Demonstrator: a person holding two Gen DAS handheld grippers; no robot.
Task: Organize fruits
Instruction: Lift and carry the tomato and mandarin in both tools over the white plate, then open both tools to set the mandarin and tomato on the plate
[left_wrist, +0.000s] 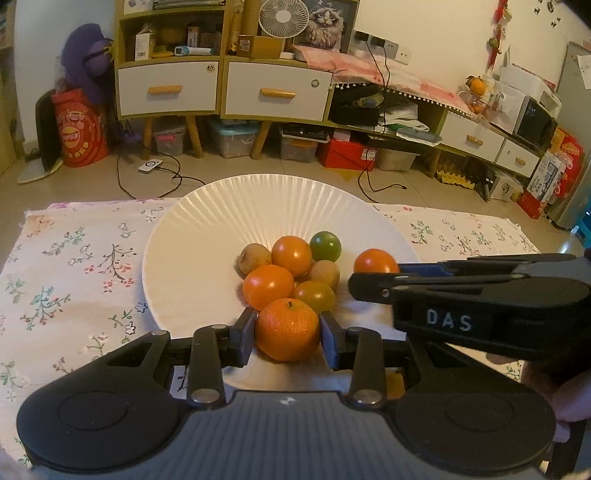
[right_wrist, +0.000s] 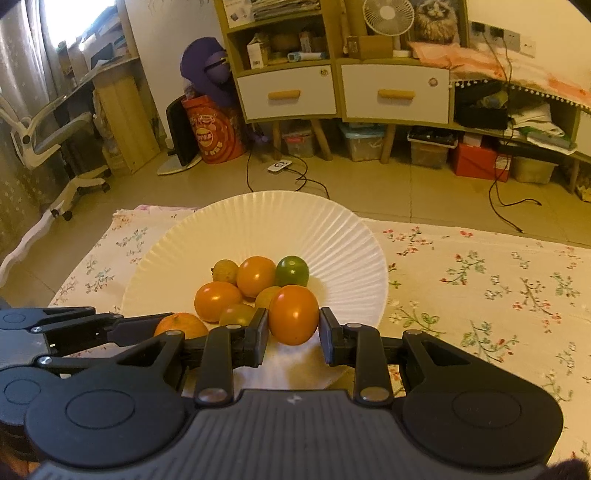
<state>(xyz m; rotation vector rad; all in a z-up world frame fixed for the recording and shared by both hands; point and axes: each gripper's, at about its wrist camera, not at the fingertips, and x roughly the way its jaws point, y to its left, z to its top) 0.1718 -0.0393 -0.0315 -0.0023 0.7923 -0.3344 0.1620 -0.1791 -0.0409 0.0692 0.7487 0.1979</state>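
A white ribbed plate (left_wrist: 207, 221) (right_wrist: 332, 236) on a floral tablecloth holds several small fruits: orange tomatoes, a green one (left_wrist: 325, 246) (right_wrist: 292, 271) and brownish longans. My left gripper (left_wrist: 287, 334) is shut on a mandarin (left_wrist: 287, 329) at the plate's near edge; the mandarin also shows in the right wrist view (right_wrist: 181, 325). My right gripper (right_wrist: 293, 328) is shut on an orange tomato (right_wrist: 293, 314) over the plate's near right part. That tomato (left_wrist: 375, 261) shows in the left wrist view behind the right gripper's body.
The floral tablecloth (left_wrist: 74, 266) (right_wrist: 498, 288) covers the table around the plate. Beyond the far table edge lie the floor with cables and cabinets (left_wrist: 221, 88). An office chair (right_wrist: 44, 136) stands at the far left.
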